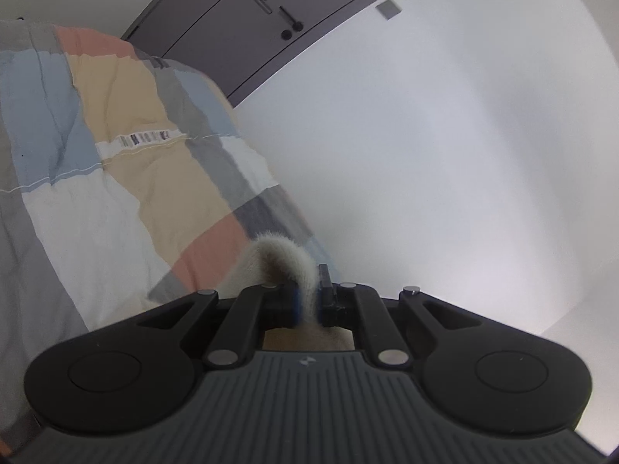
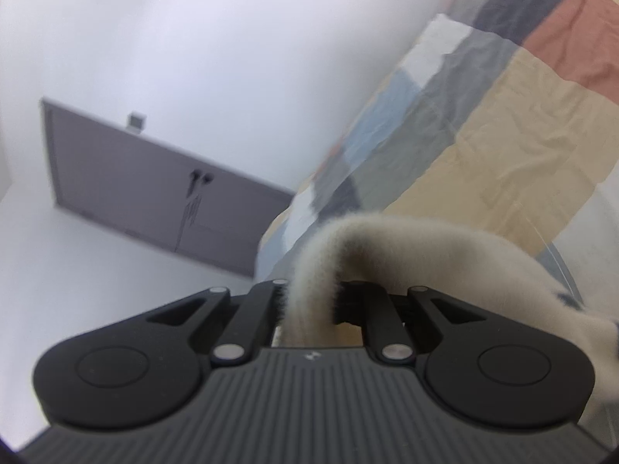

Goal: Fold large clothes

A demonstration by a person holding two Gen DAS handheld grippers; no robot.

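A cream, fuzzy garment (image 1: 280, 259) arches up out of my left gripper (image 1: 307, 301), whose jaws are shut on a fold of it. In the right wrist view the same cream garment (image 2: 387, 243) loops over my right gripper (image 2: 309, 305), which is shut on a thick fold, and trails off to the lower right. Both grippers are lifted above a bed with a patchwork quilt (image 1: 127, 162) of blue, tan, grey, white and pink blocks. Most of the garment hangs below the grippers, out of sight.
The quilted bed (image 2: 503, 123) fills the left of the left wrist view and the right of the right wrist view. A white wall (image 1: 445, 135) stands behind, with a grey door (image 1: 247, 11) and its black handle; the door (image 2: 154, 185) also appears in the right wrist view.
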